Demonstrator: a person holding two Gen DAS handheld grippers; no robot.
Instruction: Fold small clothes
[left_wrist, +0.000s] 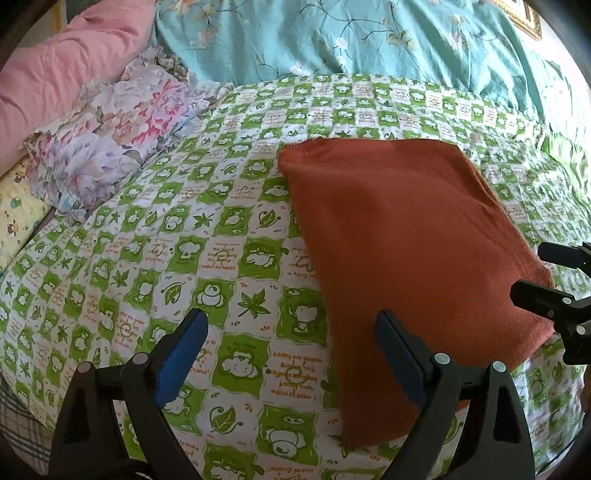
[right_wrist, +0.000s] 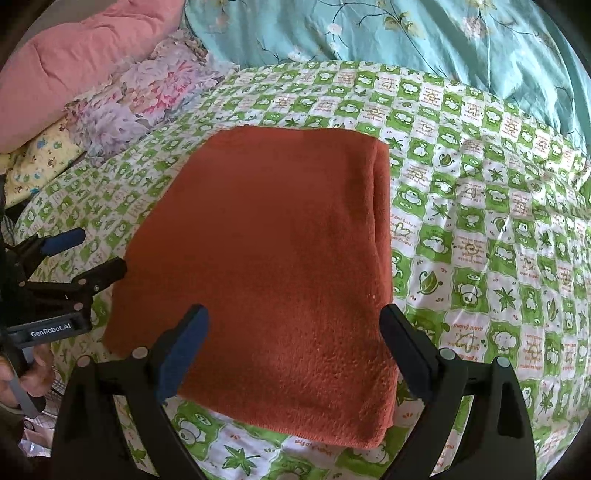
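Note:
A rust-orange knit garment (right_wrist: 280, 258) lies folded into a flat rectangle on the green-and-white checked sheet (right_wrist: 480, 240); it also shows in the left wrist view (left_wrist: 399, 266). My right gripper (right_wrist: 293, 321) is open and empty, its fingers spread over the garment's near edge. My left gripper (left_wrist: 290, 325) is open and empty, hovering over the sheet at the garment's left edge. The right gripper (left_wrist: 554, 273) shows at the right edge of the left wrist view, and the left gripper (right_wrist: 88, 254) shows at the left of the right wrist view.
A pink pillow (left_wrist: 59, 62) and a crumpled floral cloth (left_wrist: 107, 136) lie at the far left. A teal floral duvet (left_wrist: 351, 33) is bunched along the back. A yellow patterned cloth (right_wrist: 40, 166) lies at the left edge.

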